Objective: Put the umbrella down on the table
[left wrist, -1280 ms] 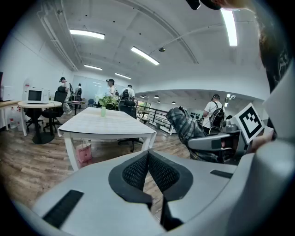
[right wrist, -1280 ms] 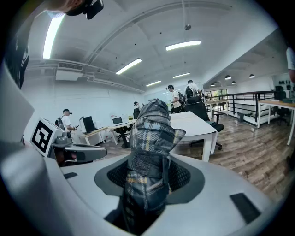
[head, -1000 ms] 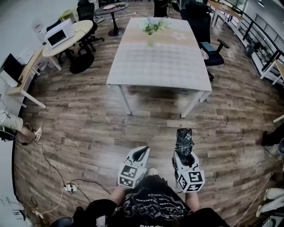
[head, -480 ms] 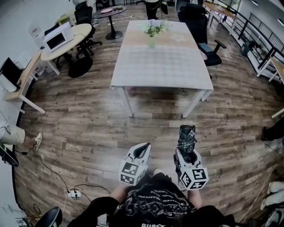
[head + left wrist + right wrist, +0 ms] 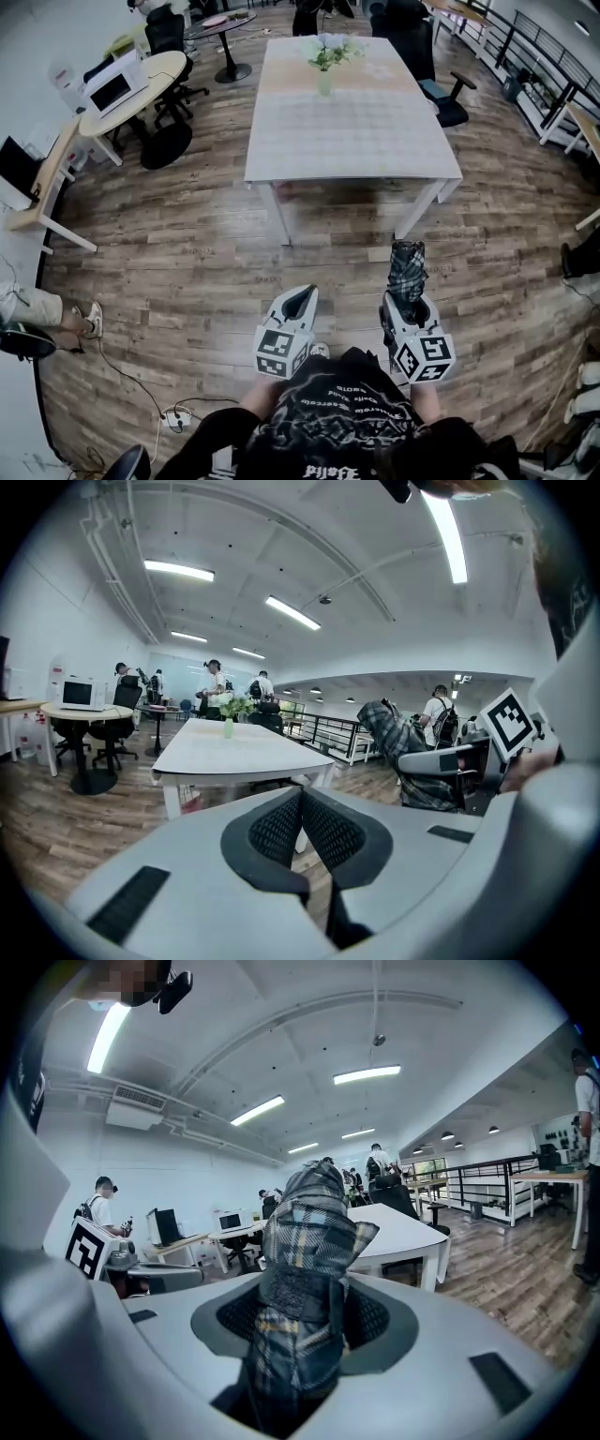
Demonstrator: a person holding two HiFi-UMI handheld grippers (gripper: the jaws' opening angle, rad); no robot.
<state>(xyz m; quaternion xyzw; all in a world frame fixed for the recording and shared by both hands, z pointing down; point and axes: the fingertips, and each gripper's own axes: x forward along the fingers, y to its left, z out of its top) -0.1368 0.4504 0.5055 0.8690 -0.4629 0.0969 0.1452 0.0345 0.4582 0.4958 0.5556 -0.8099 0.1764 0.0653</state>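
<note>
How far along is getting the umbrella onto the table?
Done: the right gripper grips the plaid umbrella. In hand: it's held above the floor, short of the white table. Remaining: reach the table, lay it down, release. The left gripper is shut, empty.

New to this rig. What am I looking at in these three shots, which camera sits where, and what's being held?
There is no robot here. A person carries a hand-held gripper in each hand. The top-down picture comes from a camera on the person's head. The other two come from cameras riding on each gripper, looking along its two jaws.

The left hand-held gripper is empty, with its jaws together. The right hand-held gripper is clamped on a folded plaid umbrella, which sticks out forward past the jaws.

Ahead, across the wood floor, stands a white table with a vase of flowers near its far end. The umbrella is not yet on the table.
</note>
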